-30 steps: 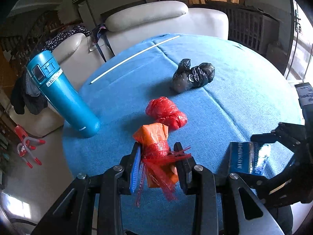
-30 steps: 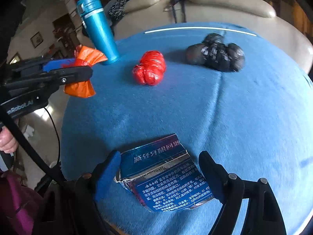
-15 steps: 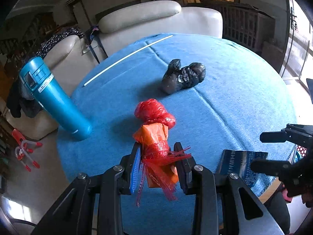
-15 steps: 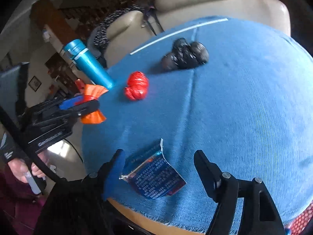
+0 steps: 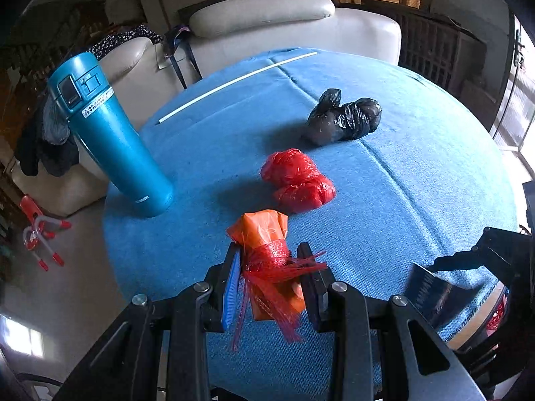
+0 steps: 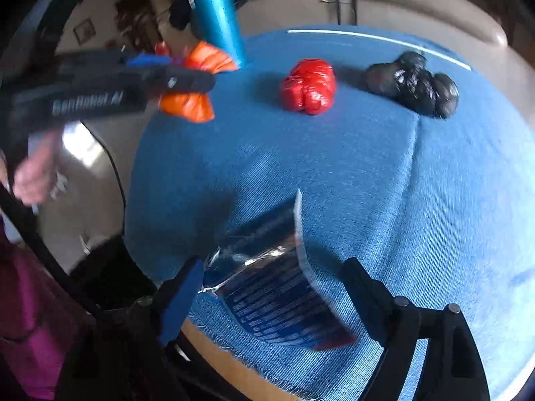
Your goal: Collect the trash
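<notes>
Teal flask (image 5: 110, 137) upright on blue cloth (image 5: 418, 180), w/ sofa (image 5: 267, 33) behind

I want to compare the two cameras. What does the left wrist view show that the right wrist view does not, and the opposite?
Only the left wrist view shows the red mesh tied around the orange bag and the thermos lid.

Only the right wrist view shows the hand holding the left gripper, and the printed face of the blue packet between the right gripper fingers.

Both show the red bag, the black bag and the blue tablecloth.
</notes>
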The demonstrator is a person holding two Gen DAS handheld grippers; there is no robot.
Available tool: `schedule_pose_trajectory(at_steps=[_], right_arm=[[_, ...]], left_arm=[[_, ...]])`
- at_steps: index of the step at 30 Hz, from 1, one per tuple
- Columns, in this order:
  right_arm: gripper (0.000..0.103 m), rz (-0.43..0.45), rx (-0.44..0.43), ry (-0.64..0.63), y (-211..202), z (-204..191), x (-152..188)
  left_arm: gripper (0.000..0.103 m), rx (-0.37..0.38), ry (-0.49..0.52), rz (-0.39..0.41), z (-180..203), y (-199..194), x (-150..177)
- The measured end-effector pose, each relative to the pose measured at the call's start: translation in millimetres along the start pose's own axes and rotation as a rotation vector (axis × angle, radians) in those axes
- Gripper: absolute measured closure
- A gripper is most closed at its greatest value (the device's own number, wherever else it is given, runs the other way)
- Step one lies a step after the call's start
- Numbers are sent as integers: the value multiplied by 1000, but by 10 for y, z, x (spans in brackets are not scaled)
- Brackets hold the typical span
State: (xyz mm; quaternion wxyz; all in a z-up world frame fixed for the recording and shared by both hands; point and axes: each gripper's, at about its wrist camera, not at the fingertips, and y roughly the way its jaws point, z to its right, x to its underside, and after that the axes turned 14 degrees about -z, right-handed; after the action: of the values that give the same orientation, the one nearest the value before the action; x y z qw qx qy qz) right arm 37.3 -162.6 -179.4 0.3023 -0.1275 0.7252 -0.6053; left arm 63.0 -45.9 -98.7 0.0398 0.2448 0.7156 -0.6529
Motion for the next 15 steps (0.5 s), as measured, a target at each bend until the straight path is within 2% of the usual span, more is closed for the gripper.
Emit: schedule_pose_trajectory(at_steps=[3, 5, 7, 9, 15], right_arm=[[15, 26, 39, 21, 31, -53, 10], [27, 57, 60, 38, 17, -58, 42], [70, 81, 59, 68, -23, -27, 78], [77, 103, 13, 136, -63, 79, 132], [78, 231, -99, 328, -334, 469, 429]], left_arm=[[68, 5, 4, -3, 21, 6, 8], [68, 4, 14, 0, 52, -11, 13], [68, 3, 23, 5, 84, -34, 19], [68, 4, 32, 9, 131, -61, 28], [68, 31, 92, 12, 362, -141, -13]])
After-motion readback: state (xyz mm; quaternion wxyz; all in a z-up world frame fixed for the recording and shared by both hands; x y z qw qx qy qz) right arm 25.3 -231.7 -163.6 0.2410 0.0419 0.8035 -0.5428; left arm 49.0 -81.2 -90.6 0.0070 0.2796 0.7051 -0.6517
